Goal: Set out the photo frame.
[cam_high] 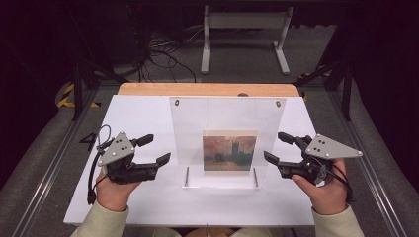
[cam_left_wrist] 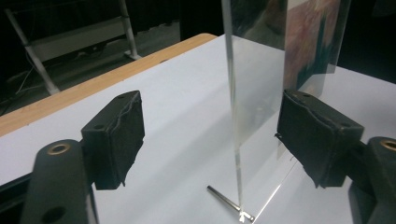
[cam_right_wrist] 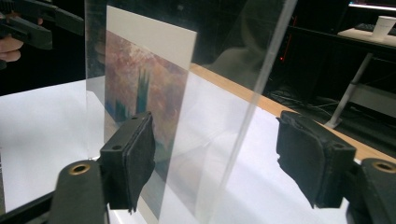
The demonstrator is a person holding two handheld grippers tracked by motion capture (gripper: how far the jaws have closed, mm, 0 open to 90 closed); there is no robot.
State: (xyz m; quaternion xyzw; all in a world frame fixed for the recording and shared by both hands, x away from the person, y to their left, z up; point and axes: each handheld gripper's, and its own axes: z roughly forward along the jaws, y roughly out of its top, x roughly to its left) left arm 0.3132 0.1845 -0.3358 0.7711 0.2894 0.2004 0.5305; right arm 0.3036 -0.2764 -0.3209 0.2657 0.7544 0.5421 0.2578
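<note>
Standing upright at the middle of the white table (cam_high: 148, 197), the clear frame (cam_high: 227, 113) holds a painted card (cam_high: 230, 153) low in its centre and rests on two metal pins (cam_high: 187, 176). Your left gripper (cam_high: 159, 148) sits just beside the frame's left edge and your right gripper (cam_high: 277, 147) just beside its right edge. Both sets of jaws are spread wide, each straddling an edge of the pane without the pads pressing on it.

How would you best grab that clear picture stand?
Probably by its two upright side edges, one hand-held gripper from each side. The stand is a thin, tall sheet on a flat foot, so each edge fits between open jaws. The left gripper and right gripper already flank it.
</note>
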